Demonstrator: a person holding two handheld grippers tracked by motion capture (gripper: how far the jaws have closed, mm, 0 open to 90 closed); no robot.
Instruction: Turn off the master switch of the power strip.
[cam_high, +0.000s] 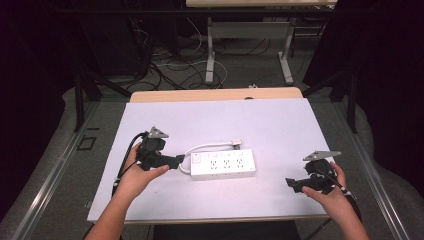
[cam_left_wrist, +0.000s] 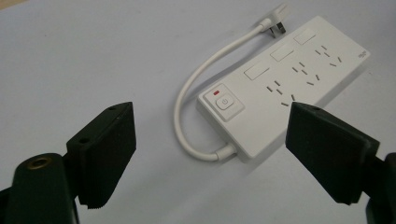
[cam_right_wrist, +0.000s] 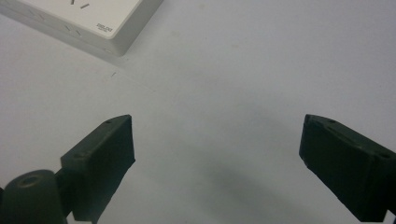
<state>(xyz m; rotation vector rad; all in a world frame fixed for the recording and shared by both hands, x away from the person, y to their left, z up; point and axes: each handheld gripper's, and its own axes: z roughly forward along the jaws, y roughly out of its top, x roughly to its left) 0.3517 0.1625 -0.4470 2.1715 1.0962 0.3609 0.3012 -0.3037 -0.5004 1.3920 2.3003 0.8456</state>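
High view: one white plastic power strip (cam_high: 223, 164) lies flat near the middle of the white table sheet (cam_high: 280, 120), its one short white cable (cam_high: 207, 147) looping from its left end round the far side to a single flat plug (cam_high: 236, 143). The left gripper (cam_high: 176, 161) is just beside the strip's left end, not touching; the right gripper (cam_high: 291, 183) sits well apart on the near right. Count here: two grippers, one strip, one cable, one plug. Left gripper view: the jaws stand wide with nothing between them, aimed at the strip's switch end. One square power button (cam_left_wrist: 224, 102) with one red light above it, three blank rectangular covers in a row, and three clusters of socket slots beside them. The step in hand reads as closing in on the strip's left end; best done by coming in level with the table and squaring the jaws across the body, clear of the cable loop and off the button, before closing. Right gripper view: jaws also wide and empty over bare sheet; one corner of the strip (cam_right_wrist: 116, 32) sits at far left, so the right gripper would need to travel left to steady the other end.
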